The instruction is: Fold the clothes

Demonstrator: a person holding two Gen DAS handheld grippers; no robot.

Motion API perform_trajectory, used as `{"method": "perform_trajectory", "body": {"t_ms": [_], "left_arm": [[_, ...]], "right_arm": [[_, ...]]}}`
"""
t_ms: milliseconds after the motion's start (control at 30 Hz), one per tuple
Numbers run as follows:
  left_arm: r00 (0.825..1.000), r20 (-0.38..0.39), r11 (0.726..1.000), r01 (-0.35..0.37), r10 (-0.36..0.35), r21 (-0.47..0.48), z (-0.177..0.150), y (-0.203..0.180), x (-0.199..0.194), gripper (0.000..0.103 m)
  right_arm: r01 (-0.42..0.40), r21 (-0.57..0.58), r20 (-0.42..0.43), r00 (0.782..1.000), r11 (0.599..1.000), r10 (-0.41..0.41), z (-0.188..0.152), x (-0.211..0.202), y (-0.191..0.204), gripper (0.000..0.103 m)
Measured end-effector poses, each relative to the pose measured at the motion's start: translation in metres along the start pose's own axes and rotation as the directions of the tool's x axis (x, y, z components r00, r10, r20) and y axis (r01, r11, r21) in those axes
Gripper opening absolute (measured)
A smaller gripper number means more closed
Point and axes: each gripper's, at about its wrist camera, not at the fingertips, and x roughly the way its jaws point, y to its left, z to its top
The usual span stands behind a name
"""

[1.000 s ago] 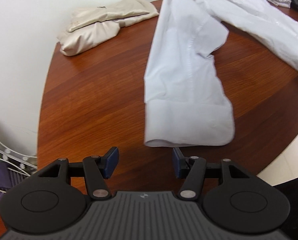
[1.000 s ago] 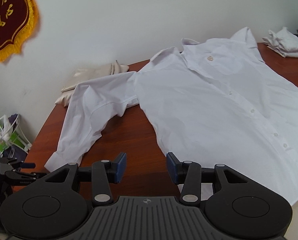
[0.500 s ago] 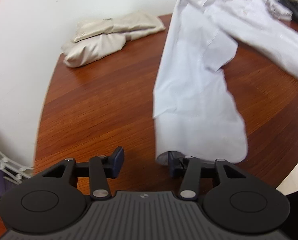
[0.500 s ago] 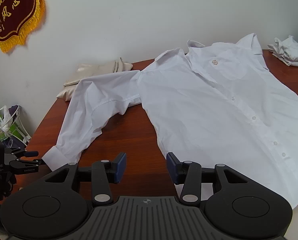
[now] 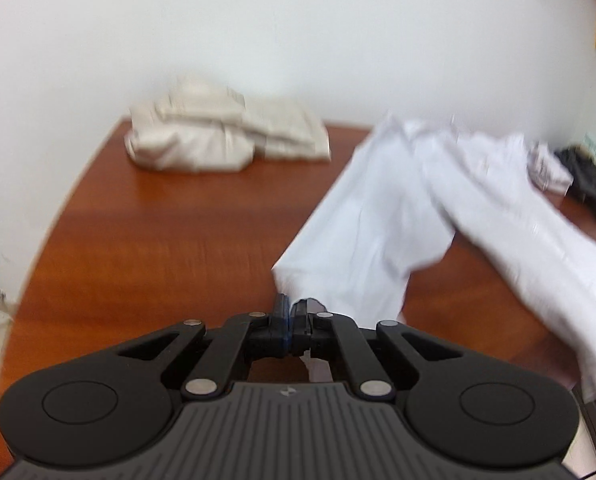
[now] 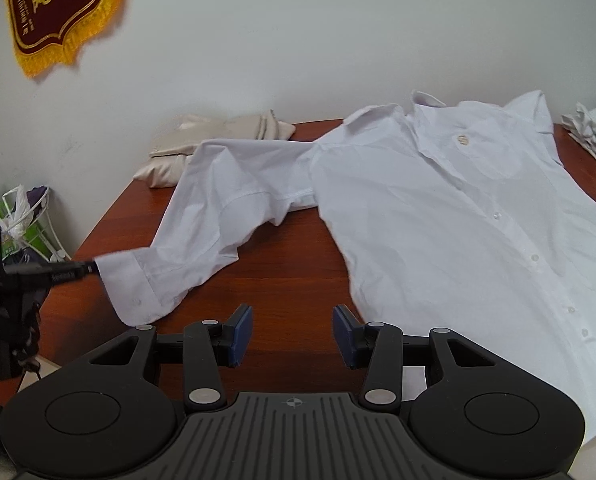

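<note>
A white button shirt (image 6: 449, 216) lies spread on the brown wooden table (image 6: 290, 280), front up, collar toward the wall. Its long sleeve (image 6: 218, 220) stretches toward the table's left edge. My left gripper (image 5: 291, 312) is shut on the sleeve's cuff (image 6: 126, 284), and the cuff is lifted off the wood; the same gripper (image 6: 92, 267) shows from the side in the right wrist view. The sleeve (image 5: 369, 232) runs away from the pads in the blurred left wrist view. My right gripper (image 6: 292, 334) stands open over bare wood near the shirt's lower side, nothing between its fingers.
A folded beige garment (image 5: 226, 140) lies at the table's far left corner by the wall. A crumpled white cloth (image 6: 593, 132) sits at the far right, with dark items (image 5: 585, 176) beside it. A wire rack with bags (image 6: 22, 224) stands left of the table. A red pennant (image 6: 54, 8) hangs on the wall.
My left gripper moved onto the cuff, shut on it and lifted it while rolling. The right gripper's view shifted slightly; its jaws kept the same width.
</note>
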Motion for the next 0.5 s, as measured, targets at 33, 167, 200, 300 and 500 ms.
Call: {"method": "perform_trajectory", "body": {"t_ms": [33, 167, 200, 300, 500], "left_arm": [[1.0, 0.017, 1.0, 0.004, -0.004, 0.006, 0.008, 0.004, -0.008, 0.003], [0.997, 0.064, 0.996, 0.047, -0.052, 0.07, 0.042, 0.021, -0.033, 0.003], [0.995, 0.065, 0.993, 0.069, -0.076, 0.094, 0.051, 0.026, -0.038, 0.003], [0.985, 0.026, 0.974, 0.166, -0.172, 0.154, 0.074, 0.035, -0.042, 0.003], [0.916, -0.089, 0.881, 0.4, -0.39, 0.253, 0.091, 0.036, -0.044, 0.003]], "right_arm": [[-0.004, 0.001, 0.001, 1.0, 1.0, 0.004, 0.001, 0.002, 0.005, 0.047], [-0.024, 0.011, 0.02, 1.0, 1.0, 0.023, 0.006, 0.008, 0.03, 0.047], [-0.027, 0.01, 0.026, 0.999, 1.0, 0.027, 0.009, 0.01, 0.038, 0.047], [-0.048, 0.012, 0.05, 0.998, 0.999, 0.047, 0.019, 0.014, 0.069, 0.047], [-0.105, 0.024, 0.1, 0.99, 0.994, 0.102, 0.033, 0.028, 0.151, 0.047]]}}
